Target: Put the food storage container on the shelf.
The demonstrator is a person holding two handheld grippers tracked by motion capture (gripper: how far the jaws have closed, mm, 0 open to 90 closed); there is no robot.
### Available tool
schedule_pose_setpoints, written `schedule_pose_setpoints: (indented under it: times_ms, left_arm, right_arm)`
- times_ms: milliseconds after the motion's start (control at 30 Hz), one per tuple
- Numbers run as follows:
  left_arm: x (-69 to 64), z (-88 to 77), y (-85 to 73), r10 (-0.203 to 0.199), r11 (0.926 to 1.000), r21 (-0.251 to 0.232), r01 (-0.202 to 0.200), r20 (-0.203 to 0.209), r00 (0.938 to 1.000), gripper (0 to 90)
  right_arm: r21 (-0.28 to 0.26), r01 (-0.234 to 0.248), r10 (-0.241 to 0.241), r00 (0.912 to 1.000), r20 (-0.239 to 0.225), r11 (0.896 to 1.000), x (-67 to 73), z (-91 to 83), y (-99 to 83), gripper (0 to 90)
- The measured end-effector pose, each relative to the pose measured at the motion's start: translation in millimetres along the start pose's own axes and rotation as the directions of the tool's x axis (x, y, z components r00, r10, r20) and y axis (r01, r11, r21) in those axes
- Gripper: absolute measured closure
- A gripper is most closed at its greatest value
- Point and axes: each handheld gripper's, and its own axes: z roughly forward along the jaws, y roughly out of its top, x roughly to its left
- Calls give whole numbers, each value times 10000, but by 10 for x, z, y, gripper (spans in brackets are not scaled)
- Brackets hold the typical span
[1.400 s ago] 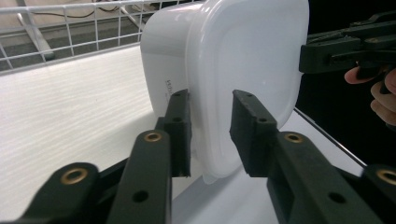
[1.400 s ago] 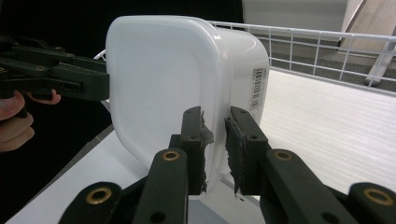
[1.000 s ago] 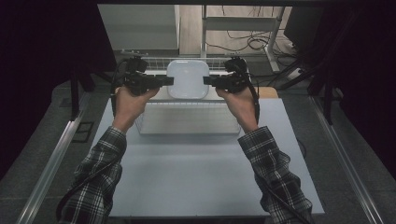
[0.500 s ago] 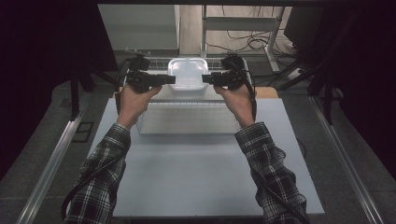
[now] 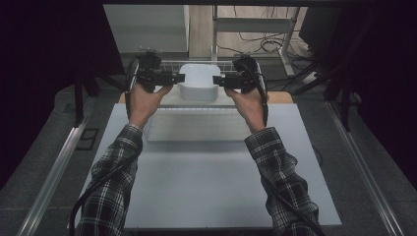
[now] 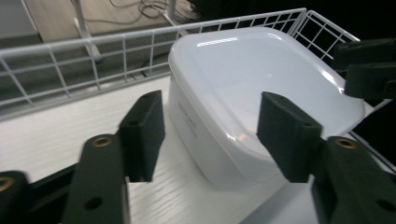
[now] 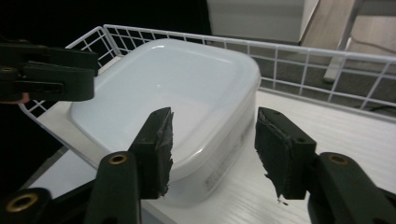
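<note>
**Lighting and picture quality**

High view: dim overall, dark at both sides; the pale surface [image 5: 206, 182] is evenly lit, with soft shadows. Both gripper views: brighter, with glare streaks on the white container lid [image 6: 261, 70]. The nearest black parts of each hand-held gripper are blurred, and the wire basket [image 7: 327, 60] bows slightly at the edges.
</note>
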Motion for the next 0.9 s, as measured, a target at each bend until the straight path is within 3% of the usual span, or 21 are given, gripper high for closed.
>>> schedule_pose_setpoints:
  times_ms: [33,100,133,167,200,233,267,300,333,400,433,533,567,600,800,900]
  left_arm:
    - [11,-23,-18,-9,9998,-193,16,355,9994,324]
    - [15,-36,-26,51,9997,-249,-38,514,9987,263]
    - [19,-66,-45,183,9993,-353,-154,818,9965,243]
    - [19,-66,-45,183,9993,-353,-154,818,9965,225]
    - [20,-83,-57,183,9991,-395,-143,1038,9944,194]
    - [17,-94,-71,113,9992,-392,-65,1244,9922,194]
    - [1,-115,-104,214,9995,-242,-179,1496,9885,124]
    - [1,-115,-104,214,9995,-242,-179,1496,9885,111]
    - [-19,-128,-143,419,9991,-153,-400,1513,9876,101]
    - [-28,-131,-163,494,9988,-138,-478,1570,9864,80]
    - [-39,-140,-207,750,9972,-170,-732,1673,9830,75]
    - [-81,-149,-275,1236,9923,-264,-1210,1518,9807,56]
    - [-81,-149,-275,1236,9923,-264,-1210,1518,9807,45]
    - [-106,-158,-316,1489,9888,-360,-1451,1466,9779,37]
    - [-150,-152,-436,1937,9811,-288,-1915,1318,9722,17]
    - [-141,-162,-491,1880,9821,-384,-1843,1454,9714,17]
  right_arm:
    - [-204,57,-60,9998,-168,9998,-21,-22,-9,366]
    - [-360,122,-137,9991,-412,9993,-48,-38,-18,275]
    - [-385,156,-177,9984,-544,9991,-60,-42,-25,234]
    - [-385,156,-177,9984,-544,9991,-60,-42,-25,234]
    - [-488,298,-331,9971,-691,9984,-67,-45,-50,152]
    - [-488,298,-331,9971,-691,9984,-67,-45,-50,152]
    - [-460,595,-627,9954,-725,9972,-49,-44,-88,88]
    - [-460,595,-627,9954,-725,9972,-49,-44,-88,88]
    - [-397,981,-1005,9930,-627,9944,-17,-48,-132,48]
    - [-452,1248,-1275,9899,-627,9912,15,-58,-173,31]
    - [-441,1338,-1364,9885,-646,9900,31,-60,-192,22]
    - [-314,1601,-1618,9849,-624,9866,73,-72,-247,12]
    - [-288,1677,-1692,9836,-620,9854,82,-75,-264,10]
    - [-254,1713,-1726,9832,-602,9849,88,-78,-281,10]
    - [-87,1674,-1676,9827,-793,9858,96,-85,-382,10]
    - [-34,1751,-1748,9810,-838,9845,98,-76,-421,11]
